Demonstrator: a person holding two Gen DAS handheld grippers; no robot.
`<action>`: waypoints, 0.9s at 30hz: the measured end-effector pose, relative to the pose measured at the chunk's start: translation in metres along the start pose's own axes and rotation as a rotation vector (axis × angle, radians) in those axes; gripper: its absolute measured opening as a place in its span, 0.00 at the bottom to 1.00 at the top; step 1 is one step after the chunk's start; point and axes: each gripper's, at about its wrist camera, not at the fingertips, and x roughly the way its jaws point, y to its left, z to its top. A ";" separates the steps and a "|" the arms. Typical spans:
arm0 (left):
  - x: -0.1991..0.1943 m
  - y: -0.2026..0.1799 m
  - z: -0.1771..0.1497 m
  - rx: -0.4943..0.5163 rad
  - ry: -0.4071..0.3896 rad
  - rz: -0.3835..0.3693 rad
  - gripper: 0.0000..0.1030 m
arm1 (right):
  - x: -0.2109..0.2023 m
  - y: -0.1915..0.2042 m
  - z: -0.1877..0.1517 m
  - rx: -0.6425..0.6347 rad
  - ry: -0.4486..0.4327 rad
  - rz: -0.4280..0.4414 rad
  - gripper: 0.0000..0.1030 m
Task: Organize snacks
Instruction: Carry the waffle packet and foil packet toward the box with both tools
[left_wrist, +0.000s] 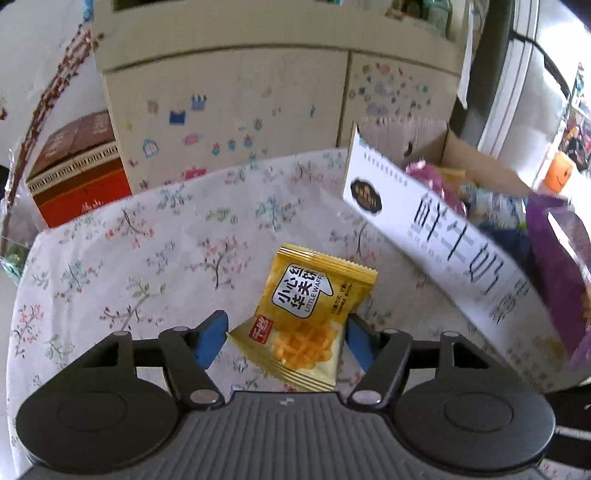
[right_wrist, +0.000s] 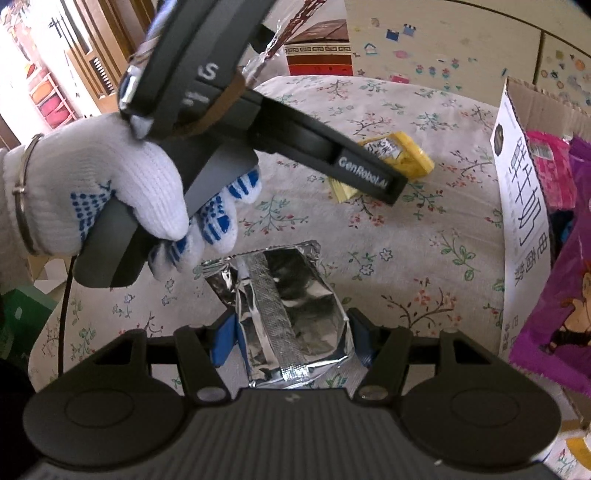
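In the left wrist view, the left tool (left_wrist: 286, 338) is sitting at the bottom middle of the frame, and its blue pads are pressing on both sides of a yellow waffle packet (left_wrist: 308, 314), so it's holding that one. The packet is sticking up toward the frame center over the flowery table (left_wrist: 129, 251). Over on the right of the frame, a white cardboard box (left_wrist: 443, 236) is standing with snack bags inside.

In the right wrist view, a gloved hand (right_wrist: 110, 192) at the left is gripping the other tool's handle. At the bottom middle, the right tool (right_wrist: 291, 339) is clamping a crinkly silver packet (right_wrist: 288, 314) between its pads, just above the table. The box is showing at the right edge, with a purple bag (right_wrist: 554, 314) in it.
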 end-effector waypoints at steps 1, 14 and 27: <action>-0.004 0.000 0.002 -0.015 -0.014 0.004 0.71 | -0.001 -0.001 0.000 0.004 -0.002 0.001 0.62; -0.065 0.020 0.028 -0.246 -0.182 0.019 0.71 | -0.035 -0.005 0.016 0.019 -0.120 0.045 0.62; -0.091 0.005 0.031 -0.325 -0.240 0.050 0.71 | -0.077 -0.028 0.034 0.065 -0.245 0.018 0.62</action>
